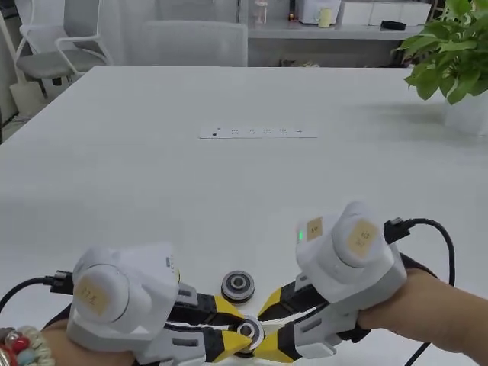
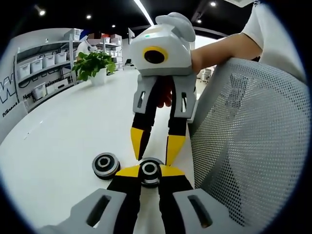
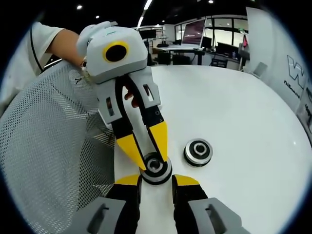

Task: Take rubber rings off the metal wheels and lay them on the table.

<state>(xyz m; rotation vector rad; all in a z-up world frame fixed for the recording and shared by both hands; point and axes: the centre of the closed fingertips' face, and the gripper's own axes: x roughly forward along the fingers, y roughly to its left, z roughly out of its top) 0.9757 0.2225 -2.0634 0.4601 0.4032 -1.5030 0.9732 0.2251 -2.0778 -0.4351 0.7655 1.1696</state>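
Progress nil: rubber rings (image 3: pixel 187 155) on both wheels, none loose on desk (image 1: pixel 229 191). My L tongs (image 2: pixel 149 170) clamp near wheel (image 2: pixel 150 173), R tongs (image 3: pixel 157 180) part-open astride it; 2nd wheel (image 2: pixel 106 165) beside, untouched.

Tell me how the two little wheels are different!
The caught wheel sits between the tips of the left claw and right claw; the loose wheel has nothing touching it. The caught wheel is nearer the table edge; the loose wheel lies farther in. Both are small, round, dark-rimmed with silvery middles, lying flat.
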